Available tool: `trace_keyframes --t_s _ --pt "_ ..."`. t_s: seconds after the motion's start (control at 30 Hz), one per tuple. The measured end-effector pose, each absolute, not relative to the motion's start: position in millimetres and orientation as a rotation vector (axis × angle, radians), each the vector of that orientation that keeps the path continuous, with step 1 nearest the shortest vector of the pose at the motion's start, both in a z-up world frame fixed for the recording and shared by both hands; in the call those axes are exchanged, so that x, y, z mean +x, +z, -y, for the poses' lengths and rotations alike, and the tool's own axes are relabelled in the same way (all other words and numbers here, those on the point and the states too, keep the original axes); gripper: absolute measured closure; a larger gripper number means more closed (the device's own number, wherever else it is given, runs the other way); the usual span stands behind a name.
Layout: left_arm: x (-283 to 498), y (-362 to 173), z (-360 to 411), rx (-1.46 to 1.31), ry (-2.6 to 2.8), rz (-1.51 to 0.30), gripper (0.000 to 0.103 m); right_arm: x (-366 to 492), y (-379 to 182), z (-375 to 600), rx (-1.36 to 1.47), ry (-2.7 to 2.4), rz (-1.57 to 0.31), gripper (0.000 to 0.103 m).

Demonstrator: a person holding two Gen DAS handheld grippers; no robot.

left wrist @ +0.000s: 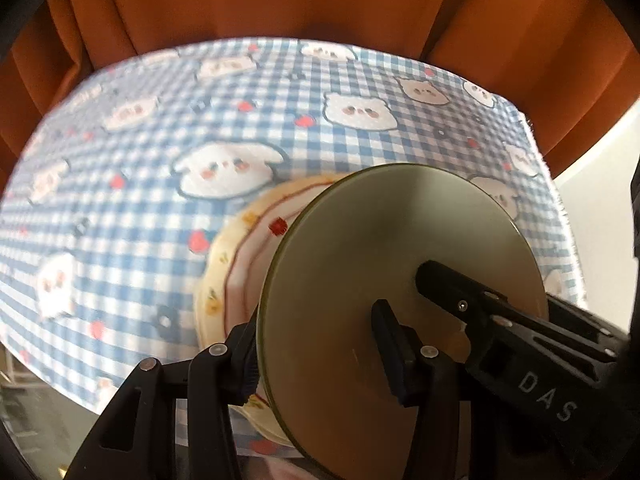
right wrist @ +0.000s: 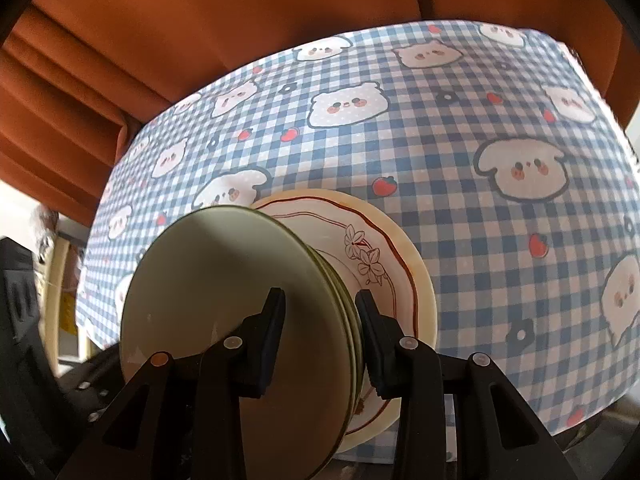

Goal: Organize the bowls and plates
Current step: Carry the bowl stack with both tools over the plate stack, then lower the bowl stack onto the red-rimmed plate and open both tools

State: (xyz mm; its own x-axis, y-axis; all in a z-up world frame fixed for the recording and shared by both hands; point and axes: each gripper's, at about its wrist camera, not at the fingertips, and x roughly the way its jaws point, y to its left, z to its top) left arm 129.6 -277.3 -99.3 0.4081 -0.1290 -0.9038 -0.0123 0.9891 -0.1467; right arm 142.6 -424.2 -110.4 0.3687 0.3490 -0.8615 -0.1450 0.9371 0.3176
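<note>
A stack of thin olive-green plates (left wrist: 380, 248) stands on edge above the table, with a cream plate (left wrist: 236, 264) with red rim lines and a flower pattern against its back. My left gripper (left wrist: 316, 332) is shut across the whole stack, one finger behind the cream plate and one on the green face. The right gripper (left wrist: 440, 280) reaches in from the right onto that same face. In the right wrist view my right gripper (right wrist: 320, 300) is shut on the green plates (right wrist: 224, 280) alone, its right finger wedged between them and the cream plate (right wrist: 404, 256).
The table wears a blue-and-white checked cloth (right wrist: 460, 184) printed with cartoon animals and strawberries. Orange curtains (right wrist: 180, 20) hang close behind it. The cloth's frayed right edge (left wrist: 560, 208) marks the table's end.
</note>
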Motion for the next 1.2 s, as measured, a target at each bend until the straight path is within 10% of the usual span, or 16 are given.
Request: trace_keyframes --t_s 0.4,1.2 --pt "123 -86 277 -0.053 -0.088 -1.035 0.026 131 -103 434 0.181 0.195 -1.086 0.048" --pt "43 -57 110 -0.061 -0.021 -0.720 0.011 36 -45 328 0.122 0.040 -0.698 0.031"
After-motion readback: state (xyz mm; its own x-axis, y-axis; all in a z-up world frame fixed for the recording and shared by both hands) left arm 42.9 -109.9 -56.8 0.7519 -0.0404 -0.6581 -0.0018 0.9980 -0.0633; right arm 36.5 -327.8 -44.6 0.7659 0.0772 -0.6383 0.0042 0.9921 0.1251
